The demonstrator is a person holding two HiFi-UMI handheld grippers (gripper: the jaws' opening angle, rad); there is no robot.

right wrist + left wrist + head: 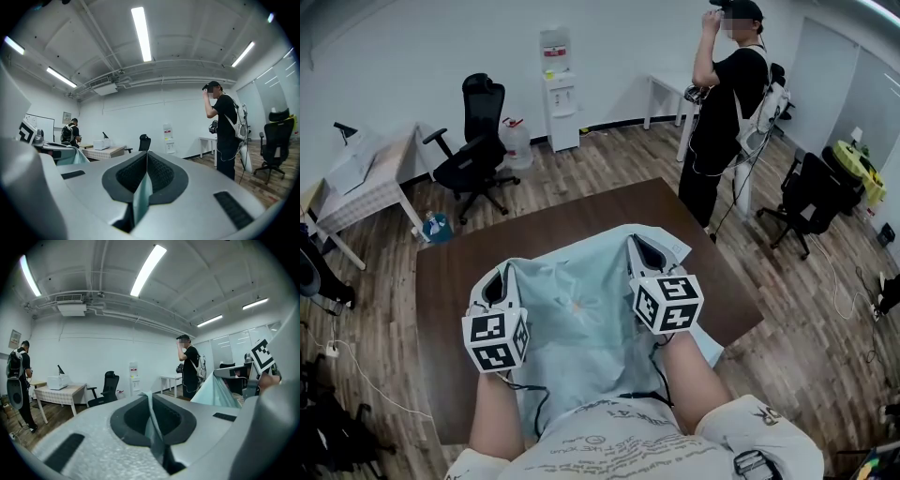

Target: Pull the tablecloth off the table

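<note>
Above table (pixel 455 291), tablecloth (pixel 581 319) in tools (pixel 500 279) (pixel 647 251)

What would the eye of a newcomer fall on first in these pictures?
First, the pale green tablecloth in the middle, pinched at two spots by the left gripper and the right gripper above the dark brown table. Then the person in black beyond the table's far right corner, and the black office chair at back left.

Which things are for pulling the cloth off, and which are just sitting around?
For the job: tablecloth, brown table, left gripper and right gripper, both pinching the tablecloth.

Just sitting around: black chair, water cooler, water jug, side table, standing person.
</note>
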